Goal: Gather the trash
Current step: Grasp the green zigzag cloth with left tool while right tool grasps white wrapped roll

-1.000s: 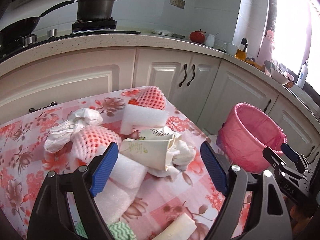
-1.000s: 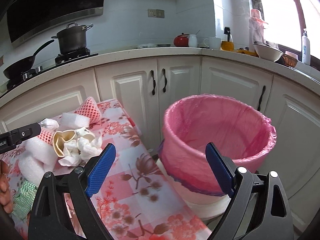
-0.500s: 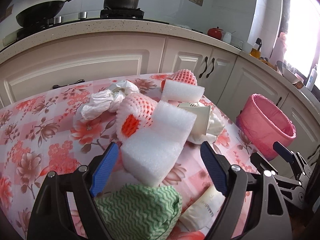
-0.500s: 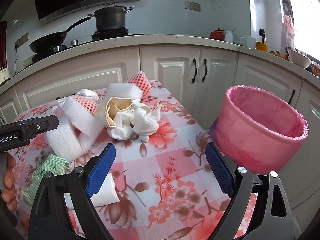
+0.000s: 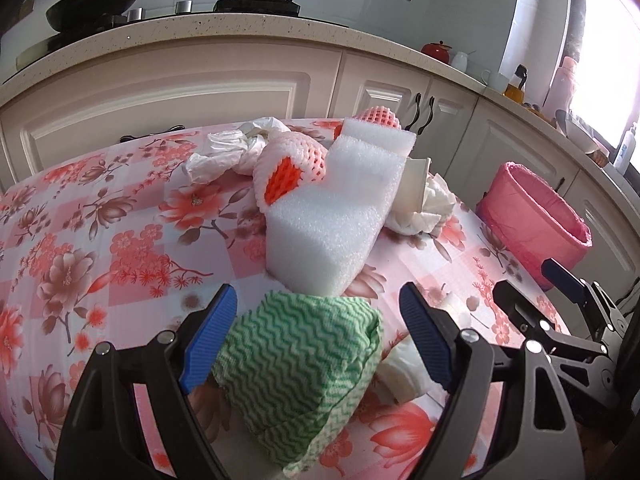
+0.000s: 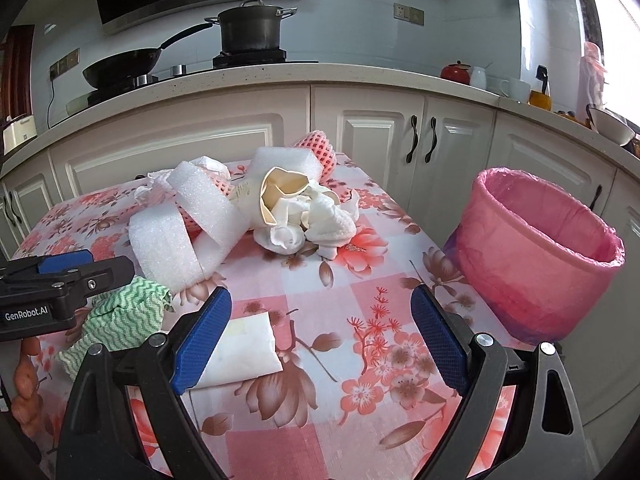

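Observation:
Trash lies on a floral tablecloth. A crumpled green-and-white wavy cloth sits between the open fingers of my left gripper, not clamped; it also shows in the right wrist view. Behind it is a white foam strip, pink foam nets, a white plastic bag and a paper cup with tissues. My right gripper is open and empty, above a flat white packet. A pink-lined bin stands right of the table.
White kitchen cabinets and a counter with a pot and a pan run behind the table. Cups, a red teapot and bowls stand on the counter to the right. The table's right edge is next to the bin.
Both grippers have pulled back and to the left, away from the bin. The green cloth has come between my left fingers, and the white packet has come under my right gripper.

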Tool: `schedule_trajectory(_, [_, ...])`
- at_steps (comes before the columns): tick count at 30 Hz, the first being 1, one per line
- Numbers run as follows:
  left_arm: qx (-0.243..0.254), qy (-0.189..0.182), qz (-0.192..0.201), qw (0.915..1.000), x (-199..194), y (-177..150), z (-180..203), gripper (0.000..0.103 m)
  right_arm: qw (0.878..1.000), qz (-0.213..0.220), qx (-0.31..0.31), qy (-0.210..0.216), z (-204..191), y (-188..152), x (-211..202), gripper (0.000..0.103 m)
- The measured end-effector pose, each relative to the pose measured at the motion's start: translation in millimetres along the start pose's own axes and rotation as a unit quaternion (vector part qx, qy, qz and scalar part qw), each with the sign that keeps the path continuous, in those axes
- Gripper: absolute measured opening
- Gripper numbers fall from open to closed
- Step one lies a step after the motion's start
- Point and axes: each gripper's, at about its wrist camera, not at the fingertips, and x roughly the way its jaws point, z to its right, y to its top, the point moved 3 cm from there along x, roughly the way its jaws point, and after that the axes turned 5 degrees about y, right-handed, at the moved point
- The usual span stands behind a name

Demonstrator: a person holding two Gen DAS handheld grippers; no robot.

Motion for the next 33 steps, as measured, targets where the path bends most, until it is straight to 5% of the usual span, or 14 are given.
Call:
schedule_trajectory(17, [-0.005,-0.003,-0.033,0.9994,-3,-31,-2,0.056,1.000,-0.002,-0.007,0.017,-16,-15,-15,0.086])
schedule_trajectory(27, [-0.005,-0.010,-0.070,0.9975,13,-42,-7,0.020,0.999,-0.014,-0.017,0.030,-32,-20,-11,0.086])
schedule_trajectory(33, [-0.014,-0.008,-0.064,0.9978,12,-37,-13,0.017,0.998,-0.030,-0.029,0.045,-51,-27,-6,0.086])
